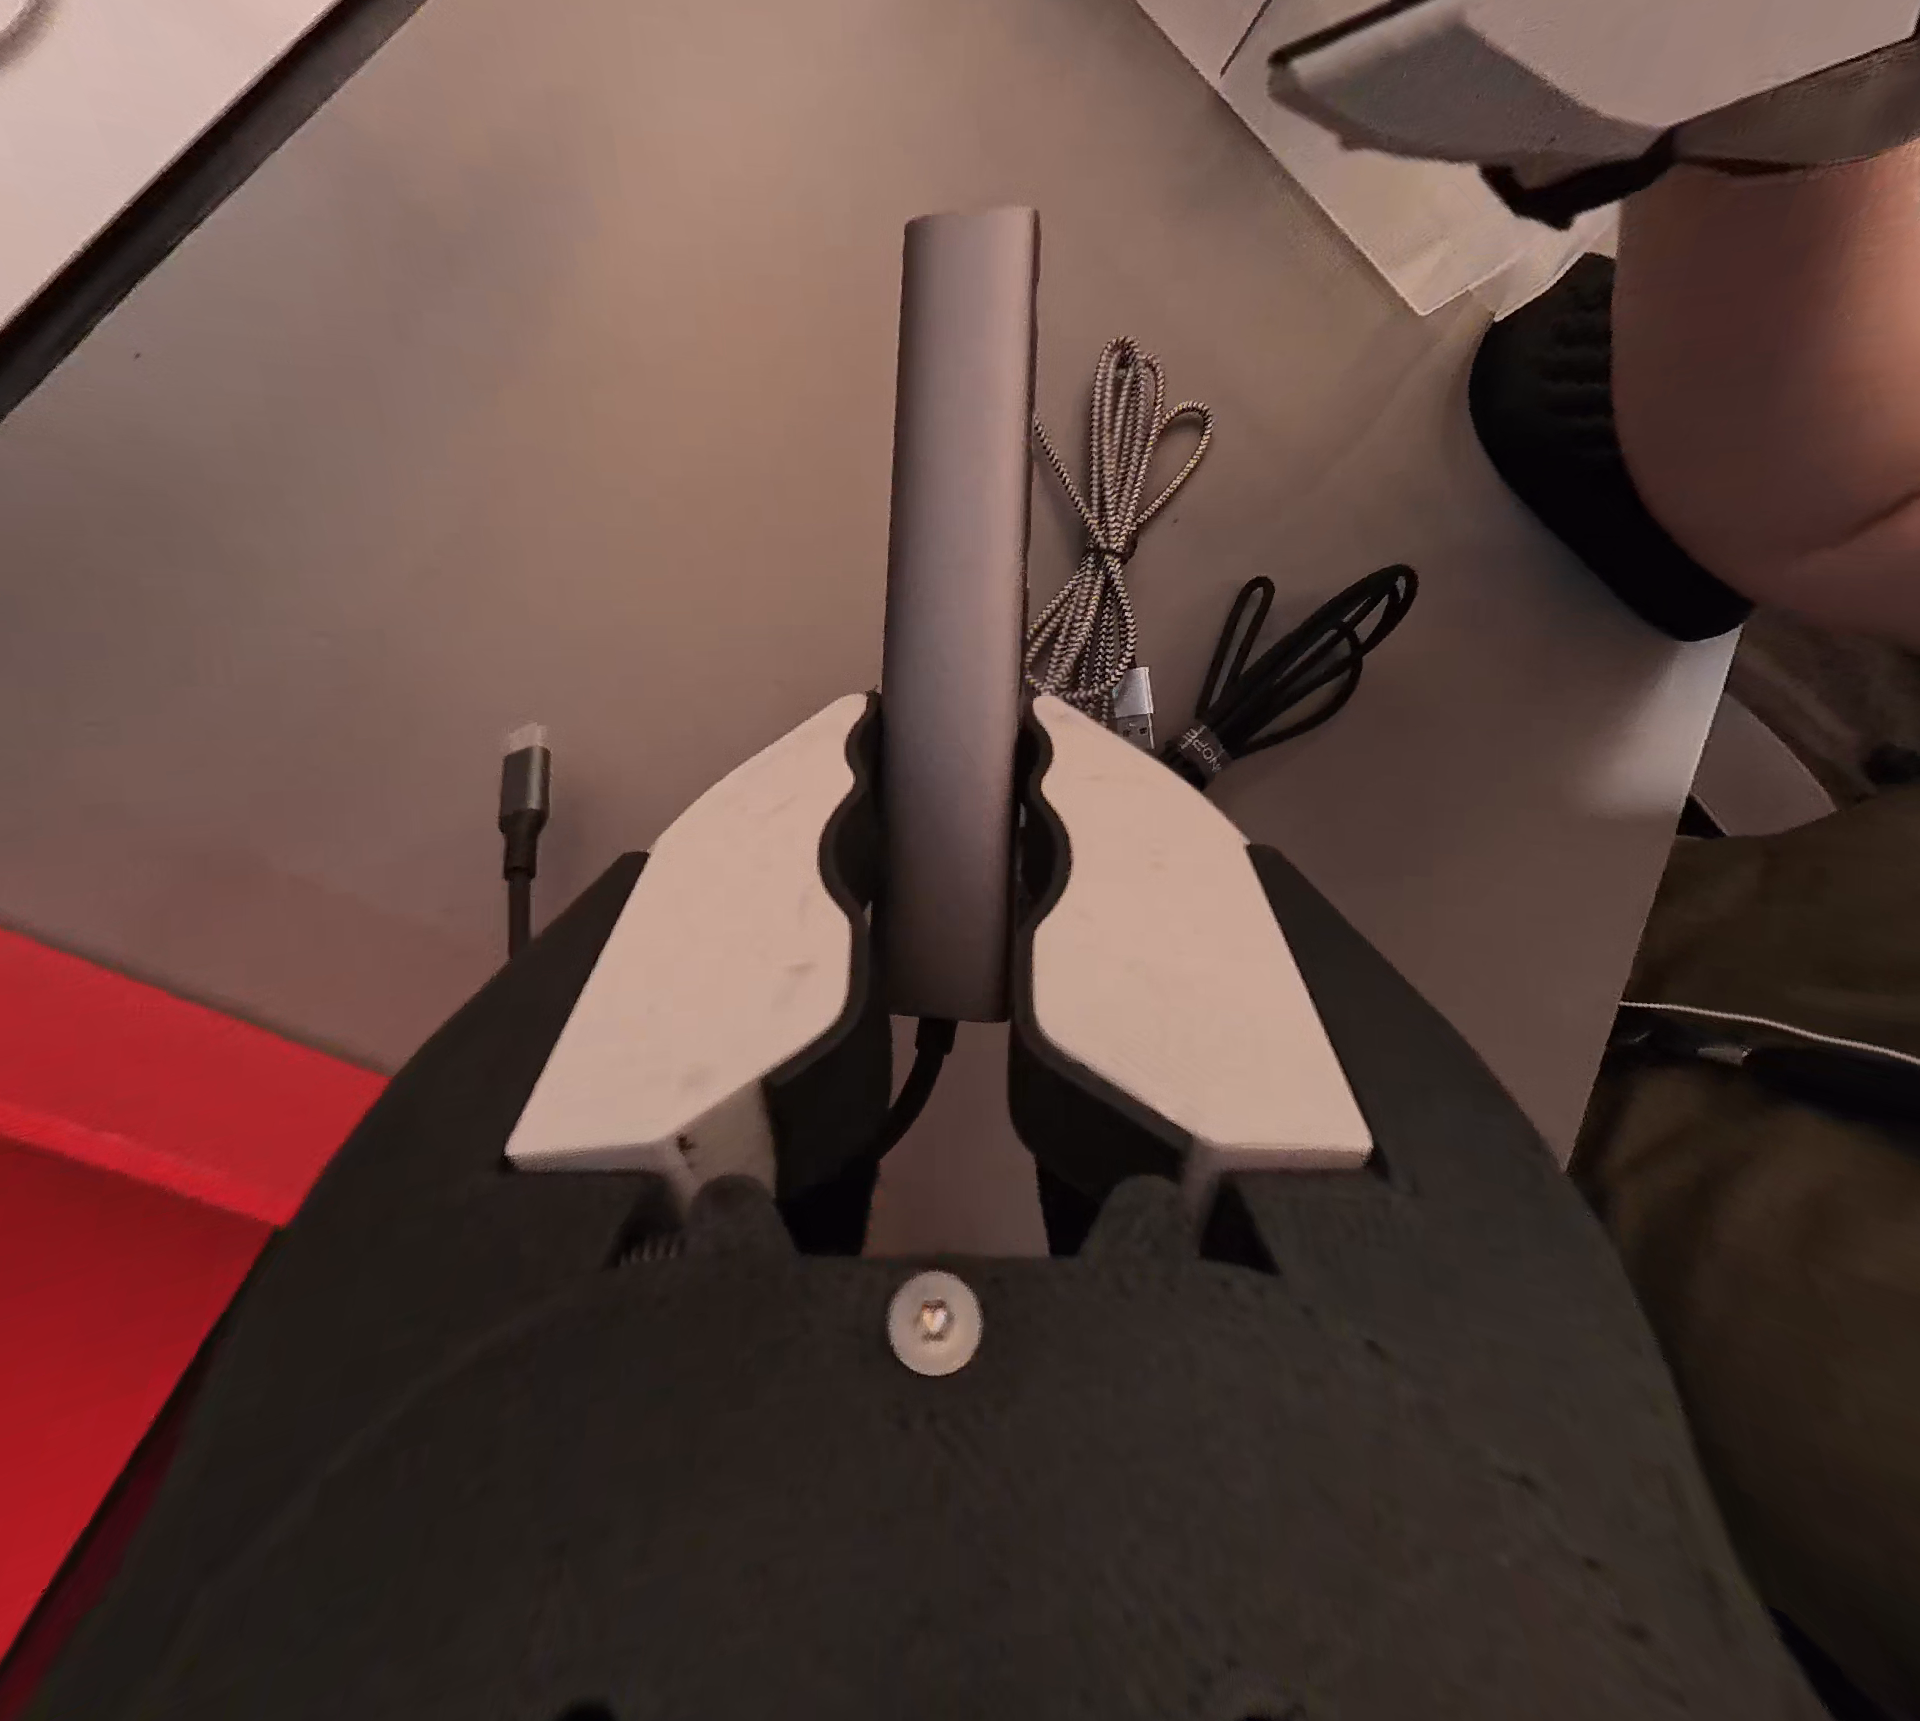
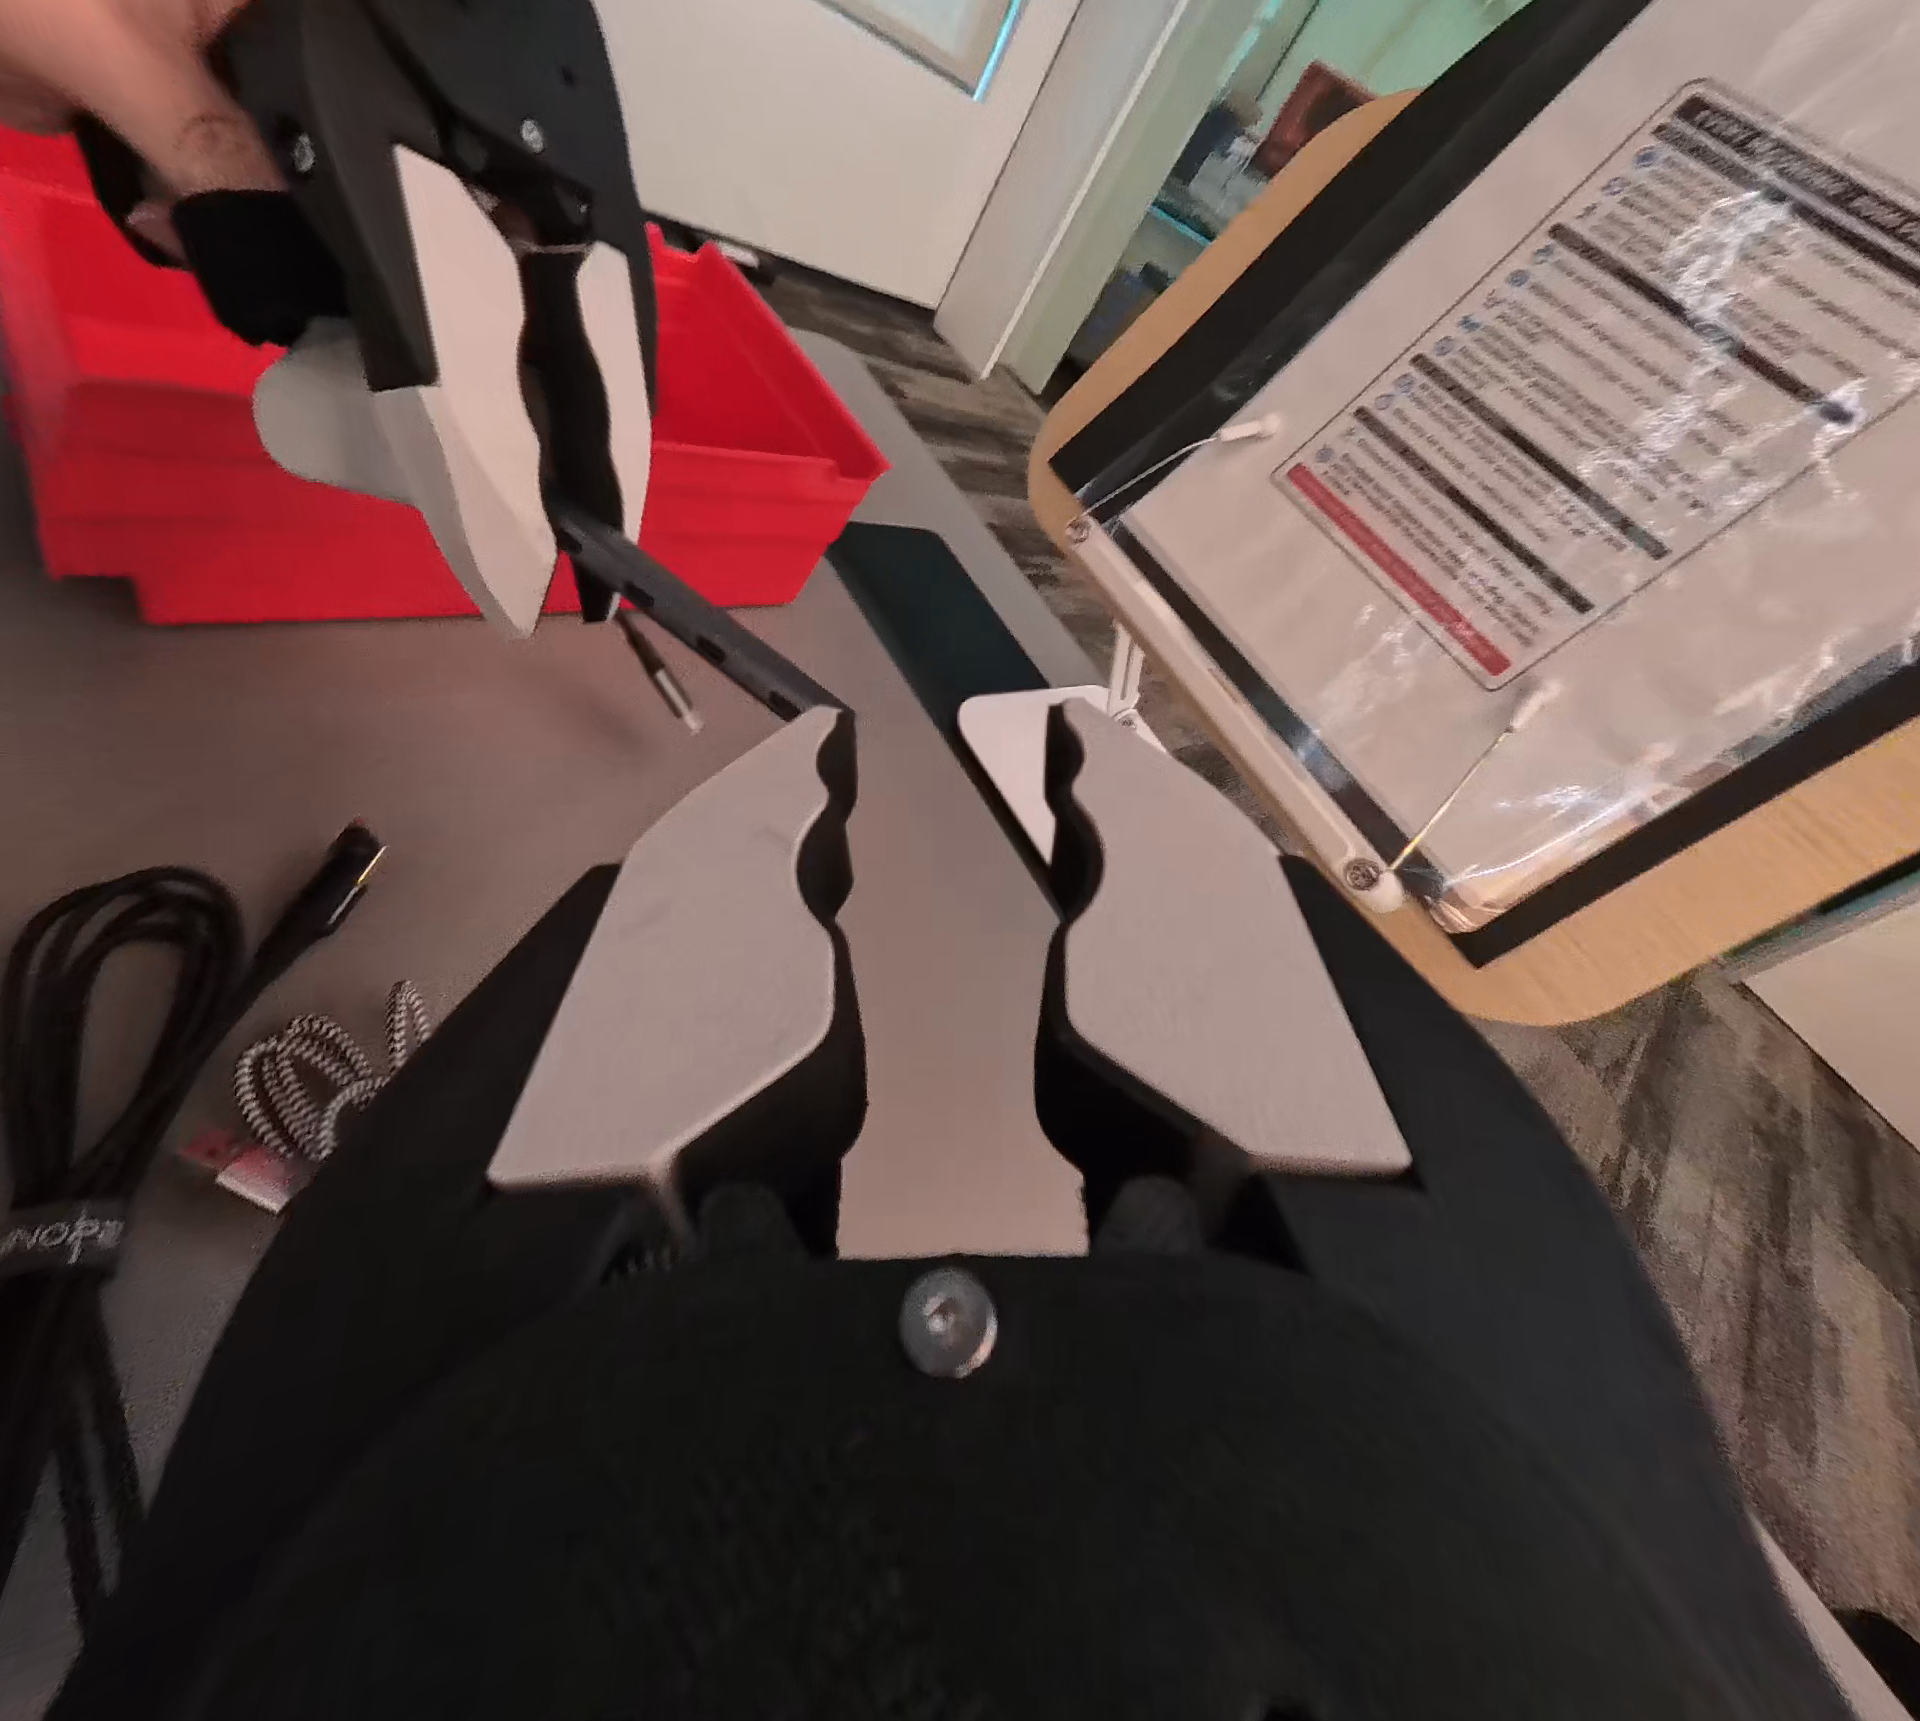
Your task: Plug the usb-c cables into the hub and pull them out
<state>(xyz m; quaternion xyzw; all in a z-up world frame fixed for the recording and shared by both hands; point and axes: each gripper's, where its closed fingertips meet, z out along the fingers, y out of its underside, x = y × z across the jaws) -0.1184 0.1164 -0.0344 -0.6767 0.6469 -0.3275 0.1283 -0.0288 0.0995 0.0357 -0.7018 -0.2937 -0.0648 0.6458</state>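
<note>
My left gripper (image 1: 951, 721) is shut on a grey USB hub (image 1: 961, 528), which it holds on edge above the table, sticking out forward past the fingertips. The hub's own short cable and plug (image 1: 523, 788) hang to the left. In the right wrist view the left gripper (image 2: 577, 570) holds the hub (image 2: 717, 643) at upper left. My right gripper (image 2: 951, 726) is open and empty, its left fingertip close to the hub's far end. A striped braided cable (image 1: 1112, 528) and a bundled black cable (image 1: 1299, 663) lie on the table, right of the hub.
A red bin (image 2: 727, 445) stands behind the left gripper. A clear stand with a printed sheet (image 2: 1558, 424) is at the right on a round wooden table (image 2: 1143, 300). A white device (image 1: 156, 9) lies at the far left. A person's arm (image 1: 1766, 424) reaches in at the right.
</note>
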